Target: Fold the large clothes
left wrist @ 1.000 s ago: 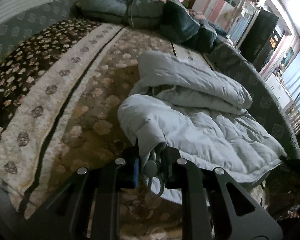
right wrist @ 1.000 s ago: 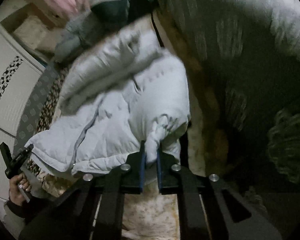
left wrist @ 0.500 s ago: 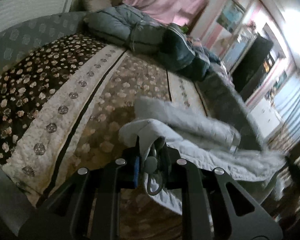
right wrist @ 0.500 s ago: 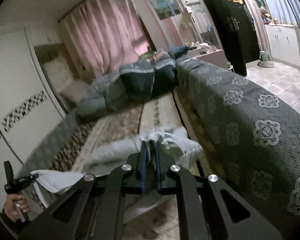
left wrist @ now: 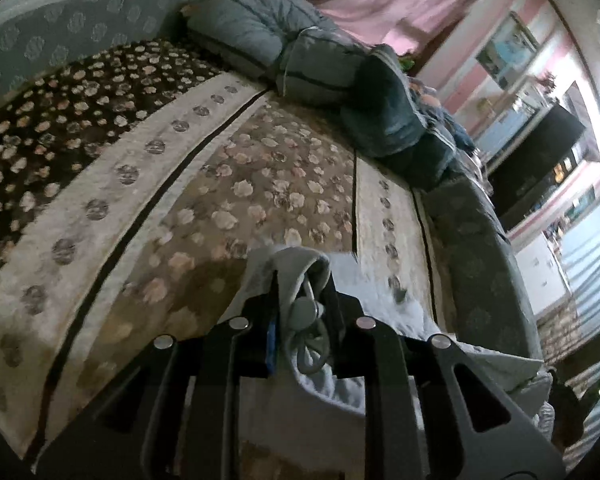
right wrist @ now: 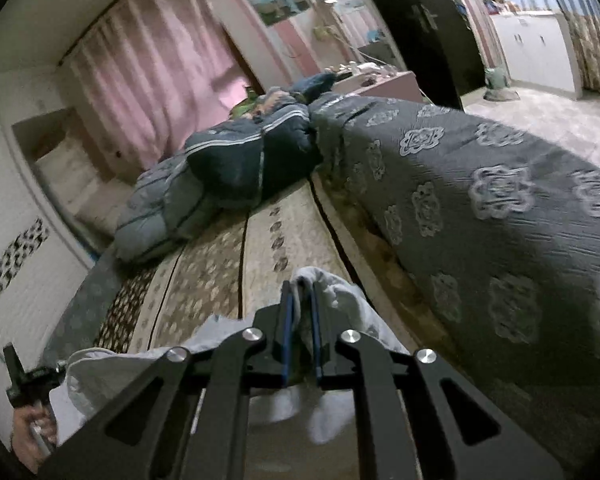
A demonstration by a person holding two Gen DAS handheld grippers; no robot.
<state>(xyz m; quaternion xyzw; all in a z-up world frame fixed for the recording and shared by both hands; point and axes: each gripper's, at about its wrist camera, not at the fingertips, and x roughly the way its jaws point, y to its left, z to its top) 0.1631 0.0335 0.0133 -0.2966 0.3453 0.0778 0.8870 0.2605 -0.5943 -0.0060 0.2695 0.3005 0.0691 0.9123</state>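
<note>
Left black two-finger claw: angled down, jaws nearly closed, clamped on a fold of the pale grey padded jacket with its toggle and cord. Right black two-finger claw: blue-padded jaws pinched tight on another edge of it. Person's left hand grips the left handle.

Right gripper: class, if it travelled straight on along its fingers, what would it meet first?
Probably the floral bedspread, since the right gripper, shut on the pale jacket, points slightly downward; the dark bedding pile lies farther on. Depth is uncertain.

Left gripper clamps pale jacket corner above floral bedspread
</note>
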